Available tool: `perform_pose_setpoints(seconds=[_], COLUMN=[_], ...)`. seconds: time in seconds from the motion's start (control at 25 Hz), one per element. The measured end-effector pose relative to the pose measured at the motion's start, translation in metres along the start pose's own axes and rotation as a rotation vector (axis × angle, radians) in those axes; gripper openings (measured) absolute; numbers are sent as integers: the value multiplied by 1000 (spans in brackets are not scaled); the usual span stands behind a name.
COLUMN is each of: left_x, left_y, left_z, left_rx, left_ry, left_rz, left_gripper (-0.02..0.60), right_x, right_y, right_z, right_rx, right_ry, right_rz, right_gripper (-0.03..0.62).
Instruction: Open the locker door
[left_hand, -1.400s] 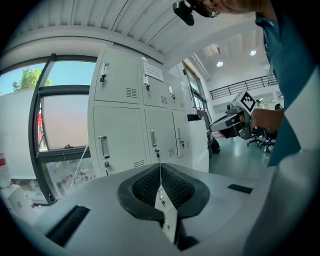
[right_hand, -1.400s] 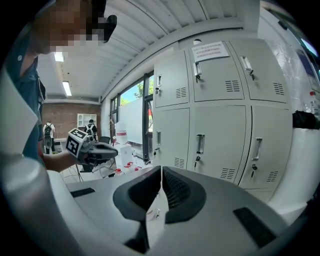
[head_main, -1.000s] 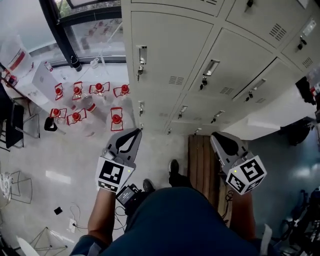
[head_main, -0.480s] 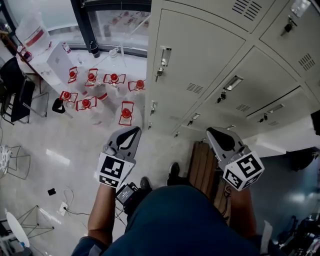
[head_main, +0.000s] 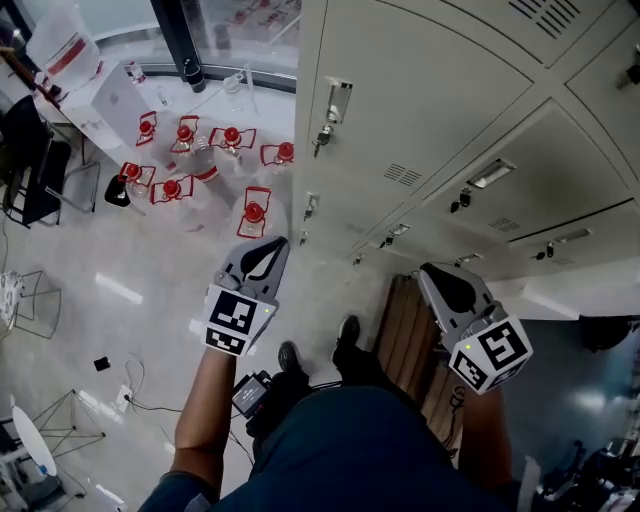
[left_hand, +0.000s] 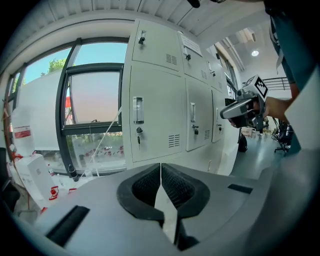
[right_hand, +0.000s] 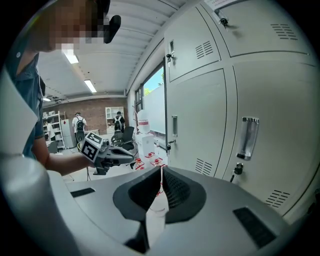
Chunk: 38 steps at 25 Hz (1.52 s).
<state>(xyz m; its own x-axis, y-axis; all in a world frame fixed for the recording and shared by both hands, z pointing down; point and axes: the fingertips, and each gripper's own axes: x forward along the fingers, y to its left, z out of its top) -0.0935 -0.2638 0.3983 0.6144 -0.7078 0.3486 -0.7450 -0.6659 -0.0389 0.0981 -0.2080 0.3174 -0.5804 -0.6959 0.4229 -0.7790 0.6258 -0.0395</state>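
- Presently, both grippers are empty. The left gripper (head_main: 272, 245) has its pads pressed together along a seam. The right gripper (head_main: 428, 272) likewise has its jaws closed on nothing.
- Risk: closed jaws cannot take the handle (left_hand: 138, 110). If they advance as they are, the tips are likely to strike the panel and skid. Cause: jaws not spread before contact.
- Risk: the lock (left_hand: 139, 131) sits just below the handle. A low approach may snag it instead.
- Risk: several identical doors stand side by side. The frames do not show which one is intended, so the wrong handle may be chosen.
- Risk: a swinging door may meet the idle gripper if it waits inside the arc.
- Position: the locker door (left_hand: 155, 115) stands ahead of and above the left jaws, well apart, with its handle up and slightly left of the seam.
- Position: the lockers also run ahead and to the right of the right jaws. The second handle (right_hand: 248, 137) lies above and right of them, without contact.
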Motion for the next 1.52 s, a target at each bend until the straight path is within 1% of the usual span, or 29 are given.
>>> perform_pose_setpoints(seconds=[0.32, 0.6, 0.76, 1.12, 1.32, 1.52], left_x=[76, 138, 171, 238, 270, 296], left_y=[26, 44, 52, 72, 82, 88], left_z=[-47, -102, -136, -200, -227, -249], left_rx=[-42, -84, -107, -142, -142, -144], left_ry=[73, 137, 171, 238, 270, 288], left_rz=[31, 67, 88, 146, 182, 210], left_gripper=[20, 21, 61, 114, 143, 155], right_x=[24, 44, 52, 61, 70, 78], right_y=[-33, -56, -68, -93, -103, -109], right_z=[-46, -87, -113, -161, -185, -205], right_rx=[47, 81, 97, 134, 158, 179], right_ry=[71, 139, 180, 257, 291, 320], right_rz=[7, 15, 17, 6, 6, 10], right_gripper=[38, 37, 38, 38, 37, 37])
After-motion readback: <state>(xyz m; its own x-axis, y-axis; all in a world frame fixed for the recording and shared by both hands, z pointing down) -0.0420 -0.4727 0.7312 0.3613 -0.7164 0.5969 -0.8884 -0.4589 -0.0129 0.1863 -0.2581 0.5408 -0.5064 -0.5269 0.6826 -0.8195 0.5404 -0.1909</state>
